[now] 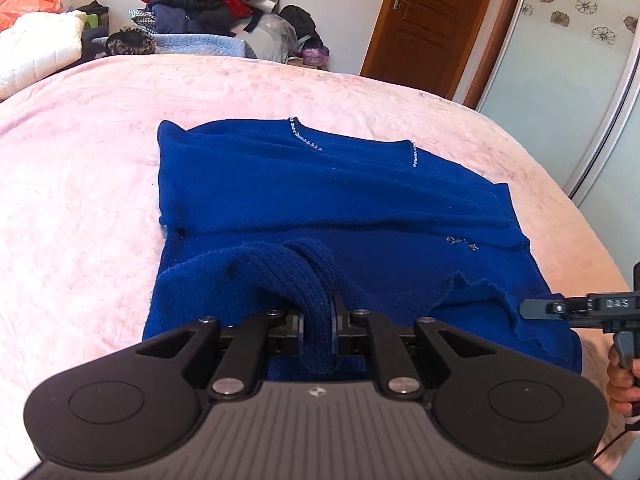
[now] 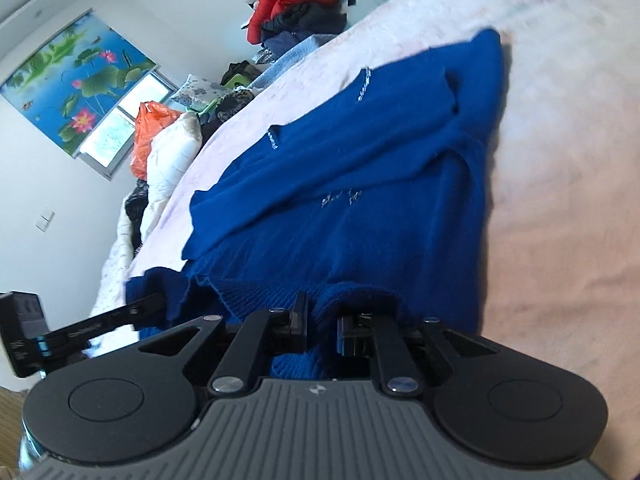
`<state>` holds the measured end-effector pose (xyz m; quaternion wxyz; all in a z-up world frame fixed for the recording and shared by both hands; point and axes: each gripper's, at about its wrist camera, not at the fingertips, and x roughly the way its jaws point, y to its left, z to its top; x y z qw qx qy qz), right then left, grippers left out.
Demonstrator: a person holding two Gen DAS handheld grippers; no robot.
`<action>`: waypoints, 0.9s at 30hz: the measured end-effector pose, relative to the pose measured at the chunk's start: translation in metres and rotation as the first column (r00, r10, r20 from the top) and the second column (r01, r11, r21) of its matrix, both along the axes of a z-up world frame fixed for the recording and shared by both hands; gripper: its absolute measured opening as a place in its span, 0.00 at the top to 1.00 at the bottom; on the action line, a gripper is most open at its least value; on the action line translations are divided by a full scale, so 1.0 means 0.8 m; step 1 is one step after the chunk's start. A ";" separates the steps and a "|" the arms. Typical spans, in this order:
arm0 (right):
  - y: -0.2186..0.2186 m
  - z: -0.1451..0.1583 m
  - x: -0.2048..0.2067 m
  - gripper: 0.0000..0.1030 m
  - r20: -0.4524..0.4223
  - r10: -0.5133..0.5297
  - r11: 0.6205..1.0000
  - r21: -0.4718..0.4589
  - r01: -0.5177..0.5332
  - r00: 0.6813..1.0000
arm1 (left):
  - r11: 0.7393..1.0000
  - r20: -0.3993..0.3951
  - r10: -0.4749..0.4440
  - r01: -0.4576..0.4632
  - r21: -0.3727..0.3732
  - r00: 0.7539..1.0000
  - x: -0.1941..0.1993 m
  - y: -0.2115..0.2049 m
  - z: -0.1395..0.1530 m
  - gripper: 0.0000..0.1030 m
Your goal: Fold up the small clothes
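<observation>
both the left hand-held gripper (image 1: 318, 320) and right hand-held gripper (image 2: 322, 326) pinch the near ribbed hem of the blue sweater (image 1: 320, 192) on the pink bed (image 1: 80, 200).

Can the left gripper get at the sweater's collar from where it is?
Probably not yet: the left gripper is shut on the blue sweater hem, and the collar lies at its far edge.

A pink-blanketed bed (image 1: 80, 200) carries a blue sweater (image 1: 320, 192) spread across its middle.
</observation>
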<state>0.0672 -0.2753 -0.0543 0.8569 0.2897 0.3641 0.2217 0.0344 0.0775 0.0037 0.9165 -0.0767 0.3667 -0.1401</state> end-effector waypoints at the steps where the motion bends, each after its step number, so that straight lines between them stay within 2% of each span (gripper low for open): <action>1: 0.001 0.000 -0.002 0.73 0.006 0.004 1.000 0.003 -0.004 1.000 | 1.000 0.000 0.000 0.000 0.001 1.000 0.001 0.000 -0.001 0.89; 6: -0.001 -0.002 -0.009 0.73 0.009 0.021 1.000 0.022 -0.021 1.000 | 1.000 -0.009 0.018 -0.018 -0.018 1.000 0.005 0.003 -0.004 0.89; 8: 0.001 0.004 -0.011 0.86 0.024 0.015 1.000 0.009 -0.016 1.000 | 1.000 0.005 0.021 -0.021 -0.023 1.000 0.004 0.003 0.000 0.89; 12: -0.009 0.021 -0.009 0.86 0.073 -0.008 0.992 0.122 -0.001 0.997 | 1.000 0.048 0.021 -0.020 -0.019 0.999 0.004 0.000 0.013 0.89; 14: -0.011 0.032 -0.004 0.86 0.097 -0.021 0.989 0.148 0.007 0.995 | 1.000 0.074 0.024 -0.022 -0.019 0.997 0.006 -0.002 0.022 0.89; 20: -0.016 0.064 0.018 0.86 0.183 -0.071 0.989 0.144 0.045 0.981 | 0.999 0.136 0.028 -0.026 -0.022 0.990 0.024 -0.008 0.047 0.89; 27: -0.025 0.077 0.044 0.86 0.220 -0.102 0.988 0.134 0.074 0.970 | 0.999 0.185 0.028 -0.034 0.031 0.982 0.051 -0.021 0.063 0.89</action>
